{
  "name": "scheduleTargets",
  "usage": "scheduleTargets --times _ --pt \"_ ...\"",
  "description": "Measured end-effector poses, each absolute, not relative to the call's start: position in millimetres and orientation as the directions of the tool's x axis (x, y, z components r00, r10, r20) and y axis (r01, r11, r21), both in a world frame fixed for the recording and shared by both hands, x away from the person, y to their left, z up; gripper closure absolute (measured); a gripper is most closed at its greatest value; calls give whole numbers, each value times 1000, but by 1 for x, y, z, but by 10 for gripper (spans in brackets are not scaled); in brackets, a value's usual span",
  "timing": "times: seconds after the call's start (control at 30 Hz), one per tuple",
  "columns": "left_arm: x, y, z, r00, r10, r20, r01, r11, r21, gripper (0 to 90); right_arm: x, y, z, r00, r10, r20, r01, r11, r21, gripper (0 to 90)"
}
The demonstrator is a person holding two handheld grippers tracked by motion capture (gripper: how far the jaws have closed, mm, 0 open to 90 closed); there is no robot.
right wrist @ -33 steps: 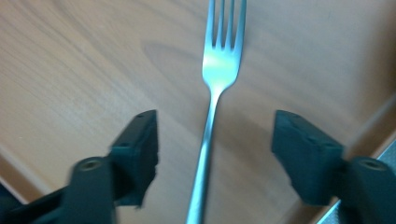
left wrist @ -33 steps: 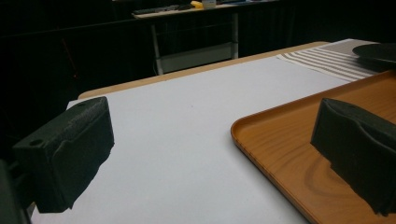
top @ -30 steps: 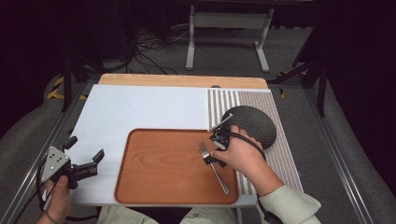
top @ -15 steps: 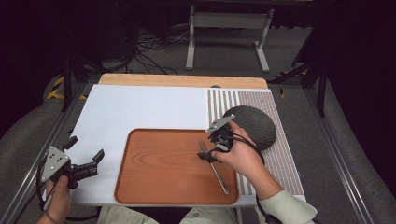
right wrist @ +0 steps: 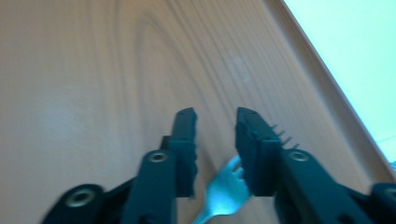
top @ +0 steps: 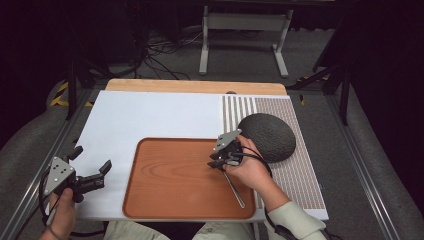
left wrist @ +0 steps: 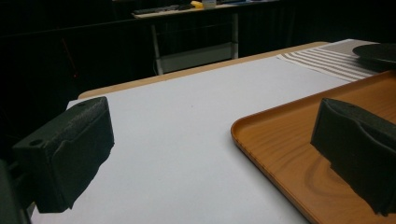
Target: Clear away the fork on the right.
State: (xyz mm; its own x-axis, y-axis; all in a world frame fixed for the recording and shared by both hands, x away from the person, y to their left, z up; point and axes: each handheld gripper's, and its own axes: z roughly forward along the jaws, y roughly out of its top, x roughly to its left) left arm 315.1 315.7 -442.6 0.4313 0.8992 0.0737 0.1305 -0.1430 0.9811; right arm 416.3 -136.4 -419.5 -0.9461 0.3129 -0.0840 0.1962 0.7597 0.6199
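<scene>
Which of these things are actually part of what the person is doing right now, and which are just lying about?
In use:
- fork, lying on the tray, its head between the closing jaws
- right claw, down over the fork
- wooden tray

Lying about:
- dark round bowl, upside down on the striped mat
- white board
- left claw, open, off to the side

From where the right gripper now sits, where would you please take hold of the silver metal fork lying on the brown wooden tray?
Grip the silver metal fork at its neck, just below the tines, coming straight down from above. It lies flat on the brown wooden tray, so only its narrow sides offer purchase. The right gripper already straddles that part; its jaws have just been closing around it, with a gap left.
</scene>
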Motion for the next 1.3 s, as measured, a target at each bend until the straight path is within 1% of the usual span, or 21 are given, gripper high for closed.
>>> scheduleTargets --times 0.13,0.17,0.23,0.43,0.87,1.3 --pt "315 316 -443 431 899 74 130 -143 981 1 420 -135 -428 -950 300 -92 185 772 608 865" --pt "315 316 -443 431 899 74 130 -143 981 1 420 -135 -428 -950 300 -92 185 772 608 865" --pt "315 316 -443 432 899 74 129 -142 981 1 421 -134 -432 -951 296 -86 186 774 605 897" --pt "315 316 -443 432 899 74 129 -143 981 1 421 -133 -441 -954 286 -84 182 781 598 900" --pt "315 316 -442 433 898 81 126 -150 981 1 423 -134 -437 -950 295 -105 179 787 590 900" --pt "315 316 -442 433 898 81 129 -150 980 1 430 -151 -434 -923 363 -127 230 784 576 900"
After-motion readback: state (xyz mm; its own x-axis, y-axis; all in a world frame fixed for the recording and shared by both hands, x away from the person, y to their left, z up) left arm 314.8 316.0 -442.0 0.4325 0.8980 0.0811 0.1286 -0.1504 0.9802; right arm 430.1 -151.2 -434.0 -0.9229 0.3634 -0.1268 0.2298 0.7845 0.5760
